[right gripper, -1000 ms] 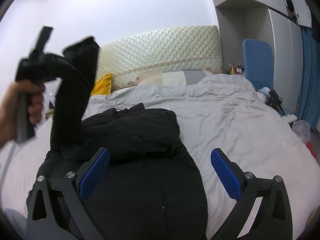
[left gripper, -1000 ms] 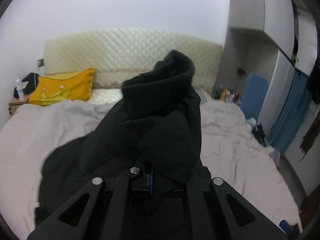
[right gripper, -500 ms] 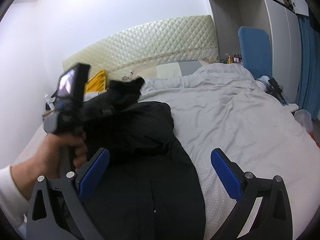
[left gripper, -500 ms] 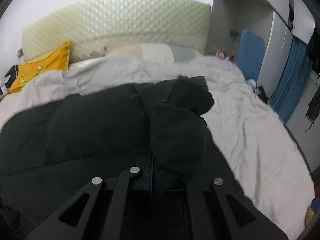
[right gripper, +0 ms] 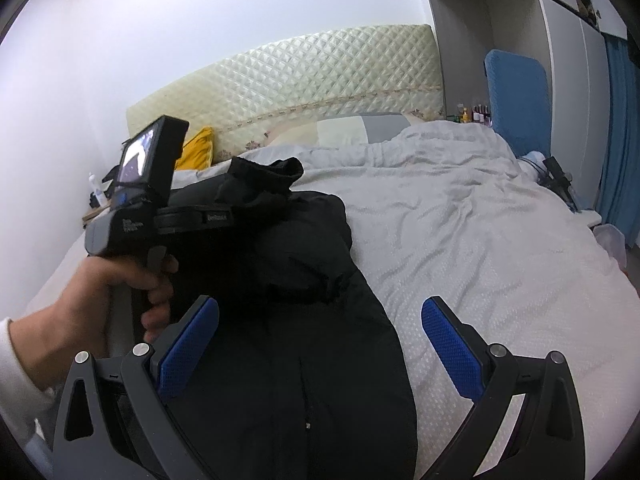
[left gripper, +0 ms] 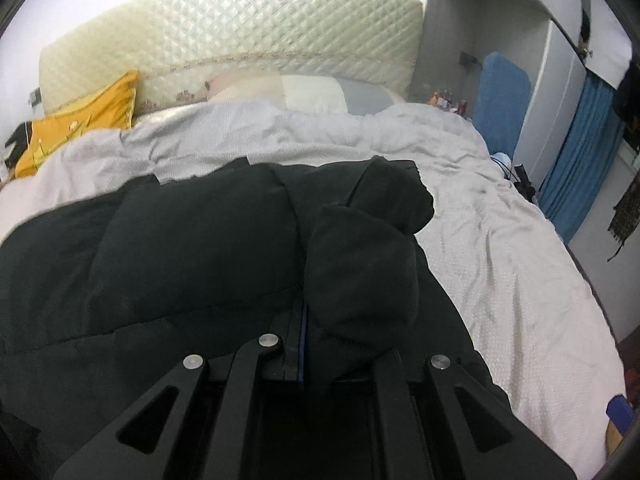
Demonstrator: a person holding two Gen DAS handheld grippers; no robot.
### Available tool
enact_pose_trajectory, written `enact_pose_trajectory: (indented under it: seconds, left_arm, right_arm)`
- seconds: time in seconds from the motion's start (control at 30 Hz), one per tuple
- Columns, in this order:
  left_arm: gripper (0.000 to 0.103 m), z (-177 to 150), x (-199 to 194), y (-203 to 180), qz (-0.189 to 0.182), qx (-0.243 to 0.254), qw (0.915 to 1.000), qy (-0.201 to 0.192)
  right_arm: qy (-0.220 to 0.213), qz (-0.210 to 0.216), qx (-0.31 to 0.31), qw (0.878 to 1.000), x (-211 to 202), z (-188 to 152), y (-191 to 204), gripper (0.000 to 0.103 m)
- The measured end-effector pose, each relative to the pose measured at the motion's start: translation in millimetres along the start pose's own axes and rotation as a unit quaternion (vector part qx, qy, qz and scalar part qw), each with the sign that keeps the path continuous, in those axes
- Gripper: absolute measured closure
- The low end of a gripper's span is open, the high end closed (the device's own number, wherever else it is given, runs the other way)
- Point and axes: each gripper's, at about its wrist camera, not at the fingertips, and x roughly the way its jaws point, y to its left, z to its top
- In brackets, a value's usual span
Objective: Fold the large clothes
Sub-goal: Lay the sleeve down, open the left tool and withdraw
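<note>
A large black padded jacket [left gripper: 180, 248] lies spread on the bed, and its lower part fills the near middle of the right wrist view [right gripper: 300, 380]. My left gripper [left gripper: 304, 320] rests low over the jacket body. One black sleeve [left gripper: 360, 272] bulges out of its nearly shut jaws, which are just starting to open with the cloth still pinched. In the right wrist view a hand [right gripper: 120, 280] holds the left gripper [right gripper: 224, 216], with the sleeve cuff [right gripper: 264, 176] folded across the jacket. My right gripper [right gripper: 320, 304] hovers open above the jacket's hem, nothing between its blue pads [right gripper: 188, 344].
A grey rumpled duvet [left gripper: 500, 260] covers the bed to the right of the jacket. A yellow pillow [left gripper: 80, 120] and a quilted cream headboard [left gripper: 240, 32] stand at the far end. A blue chair [left gripper: 504, 92], small bottles [right gripper: 476, 114] and a blue curtain [left gripper: 580, 160] line the right side.
The left gripper came down from head height with the sleeve and laid it across the jacket body. The right gripper stayed open and almost still.
</note>
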Motion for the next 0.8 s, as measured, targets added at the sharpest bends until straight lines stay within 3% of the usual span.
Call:
enact_pose_trajectory:
  seconds: [0.1,0.17,0.2,0.23,0.3,0.6,0.8]
  left_arm:
    - [0.091,-0.1,-16.4,-3.2,0.003,0.026,0.9996,-0.011]
    - [0.069,-0.9,-29.0,1.0,-0.013,0.023,0.9996,-0.012]
    - [0.047,-1.3,-35.6,4.2,-0.019,0.018,0.9996,-0.015]
    - [0.033,-1.6,-42.2,6.8,-0.019,0.015,0.9995,-0.019]
    - [0.024,-2.1,-59.1,15.5,-0.018,0.014,0.9991,-0.037]
    - [0.021,-1.2,-138.9,90.4,0.018,-0.022,0.9951,-0.094]
    - [0.021,5.6,-168.8,157.1,0.067,-0.053,0.9911,-0.102]
  right_arm:
    - [-0.001,-0.003,-0.005,1.000,-0.6,-1.4,2.4,0.001]
    - [-0.002,-0.003,-0.006,1.000,0.1,-1.5,3.2,0.001]
    - [-0.003,-0.004,-0.008,1.000,-0.2,-1.8,3.9,0.001]
    - [-0.004,-0.005,-0.009,1.000,-0.2,-2.0,4.7,0.001]
    - [-0.004,-0.005,-0.011,1.000,0.3,-1.3,5.9,0.001]
    - [-0.010,0.030,-0.040,0.999,5.3,7.8,38.2,0.001]
    - [-0.030,0.066,-0.035,0.997,20.3,45.4,56.9,0.001]
